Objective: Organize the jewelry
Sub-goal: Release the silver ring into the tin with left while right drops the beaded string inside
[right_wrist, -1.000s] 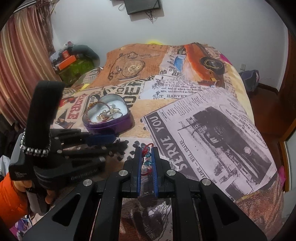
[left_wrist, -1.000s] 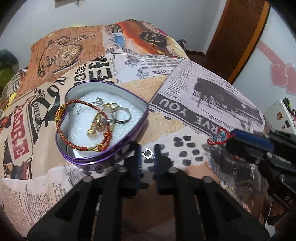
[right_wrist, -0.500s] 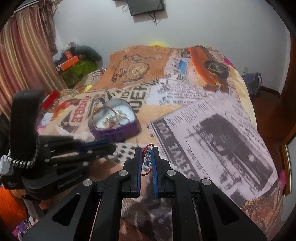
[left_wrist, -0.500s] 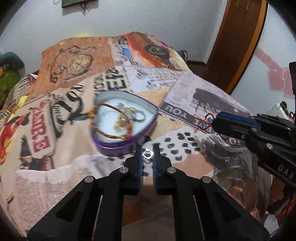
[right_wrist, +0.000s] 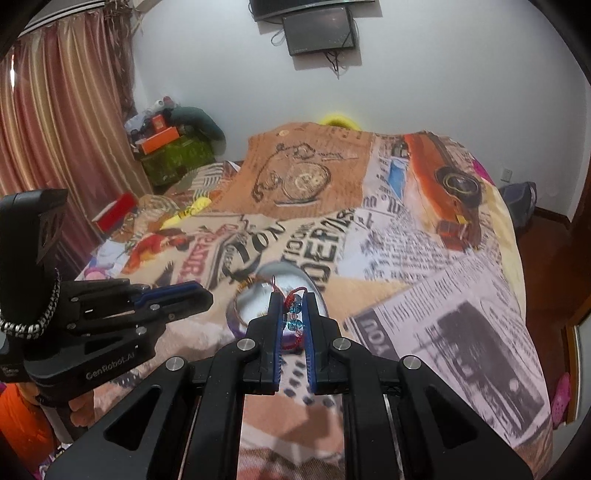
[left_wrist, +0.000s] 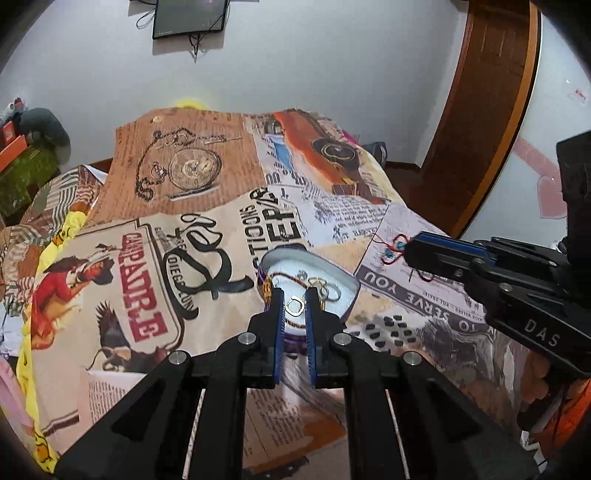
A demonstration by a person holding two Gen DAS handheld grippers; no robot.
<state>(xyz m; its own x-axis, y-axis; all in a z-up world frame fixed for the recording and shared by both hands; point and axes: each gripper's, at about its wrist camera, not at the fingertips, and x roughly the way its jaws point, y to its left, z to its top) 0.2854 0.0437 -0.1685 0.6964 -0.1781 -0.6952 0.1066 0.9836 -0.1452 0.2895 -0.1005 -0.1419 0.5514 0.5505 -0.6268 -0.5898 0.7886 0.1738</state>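
A purple heart-shaped tin (left_wrist: 347,282) with white foam sits on the printed bedspread and holds a red-gold bracelet and several rings. My left gripper (left_wrist: 294,302) is shut on a small silver ring (left_wrist: 295,305), held above the near side of the tin. My right gripper (right_wrist: 291,314) is shut on a red cord bracelet with blue beads (right_wrist: 292,317), held over the tin (right_wrist: 240,308). In the left wrist view the right gripper (left_wrist: 410,251) shows at the right with the red cord (left_wrist: 391,251) hanging from it. In the right wrist view the left gripper (right_wrist: 207,295) is at the left.
The bedspread (left_wrist: 184,258) covers a bed that drops off at the right toward a wooden door (left_wrist: 480,110). A screen (right_wrist: 319,31) hangs on the far wall. Boxes and a green bin (right_wrist: 173,155) stand beside curtains at the far left.
Both grippers have lifted and moved toward the tin with their pieces still held. The tin now lies right behind both sets of fingertips, and more of the room shows.
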